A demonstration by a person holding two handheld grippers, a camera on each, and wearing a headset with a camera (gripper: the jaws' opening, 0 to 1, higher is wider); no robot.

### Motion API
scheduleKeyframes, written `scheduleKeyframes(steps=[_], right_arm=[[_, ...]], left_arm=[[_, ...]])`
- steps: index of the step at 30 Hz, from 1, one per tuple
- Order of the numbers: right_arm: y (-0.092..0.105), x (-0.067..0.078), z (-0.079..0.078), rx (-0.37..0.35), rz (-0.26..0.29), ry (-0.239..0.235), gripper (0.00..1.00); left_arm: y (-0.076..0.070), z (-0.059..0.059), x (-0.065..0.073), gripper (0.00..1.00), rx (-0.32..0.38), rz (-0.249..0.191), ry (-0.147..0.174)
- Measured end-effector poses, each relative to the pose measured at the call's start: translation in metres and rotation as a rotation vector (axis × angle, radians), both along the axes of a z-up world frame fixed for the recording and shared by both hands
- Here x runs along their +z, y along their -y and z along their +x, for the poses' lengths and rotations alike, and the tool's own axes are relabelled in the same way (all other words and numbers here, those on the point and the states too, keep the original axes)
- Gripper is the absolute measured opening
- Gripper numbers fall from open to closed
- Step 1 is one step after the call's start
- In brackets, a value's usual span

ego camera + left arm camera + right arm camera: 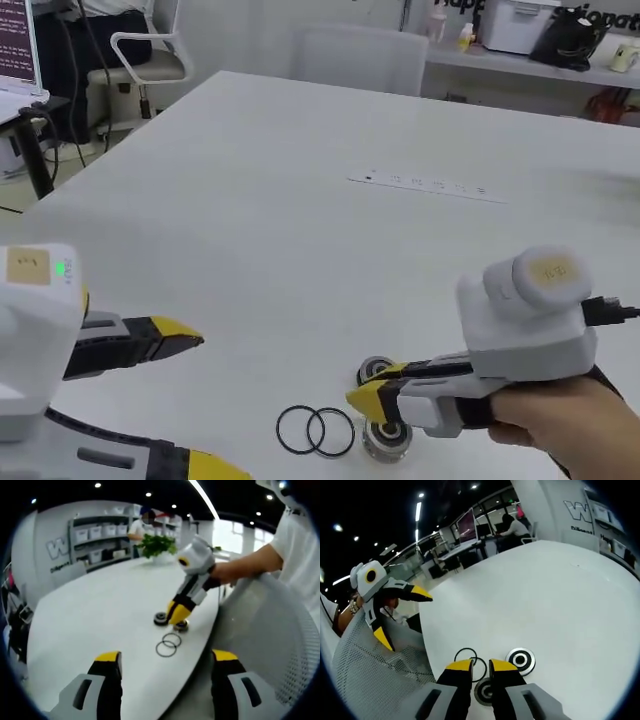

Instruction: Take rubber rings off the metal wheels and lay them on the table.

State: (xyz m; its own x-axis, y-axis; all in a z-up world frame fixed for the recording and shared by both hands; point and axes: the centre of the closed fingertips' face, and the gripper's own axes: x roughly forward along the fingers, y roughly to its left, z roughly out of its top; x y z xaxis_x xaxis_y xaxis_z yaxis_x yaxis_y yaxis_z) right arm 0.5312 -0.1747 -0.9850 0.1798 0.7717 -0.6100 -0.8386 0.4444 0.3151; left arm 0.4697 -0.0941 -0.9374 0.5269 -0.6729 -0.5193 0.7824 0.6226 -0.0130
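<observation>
The left gripper (224, 406) is held low on the left, with its jaws spread wide apart and pointing to the right. The right gripper (362, 397) points left and down, and its jaws are close together with just a thin gap between them. The person's right hand (560, 418) holds it from behind, and the bare right arm (240, 569) reaches out after it.
</observation>
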Motion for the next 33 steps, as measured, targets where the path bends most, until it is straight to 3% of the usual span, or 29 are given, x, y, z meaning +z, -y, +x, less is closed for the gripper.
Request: scheduleKeyframes(steps=[6, 12, 18, 26, 29, 33], right_arm=[[0.006, 0.014, 0.011, -0.051, 0.071, 0.003, 0.13], [0.022, 0.022, 0.029, -0.147, 0.123, -0.006, 0.13], [0.033, 0.019, 0.039, -0.202, 0.112, -0.004, 0.12], [0.046, 0.009, 0.047, -0.232, 0.076, -0.006, 0.11], [0.049, 0.006, 0.047, -0.236, 0.061, -0.006, 0.12], [0.053, 0.002, 0.049, -0.235, 0.048, -0.001, 0.11]], left_arm=[[0.004, 0.000, 0.007, 0.73, -0.025, 0.001, 0.039], [0.007, 0.006, 0.021, 0.73, -0.030, -0.036, 0.062], [0.010, 0.017, 0.041, 0.73, -0.047, -0.032, 0.102], [0.027, 0.042, 0.090, 0.74, -0.127, -0.010, 0.228], [0.036, 0.056, 0.102, 0.74, -0.153, -0.002, 0.264], [0.051, 0.068, 0.108, 0.73, -0.198, -0.005, 0.294]])
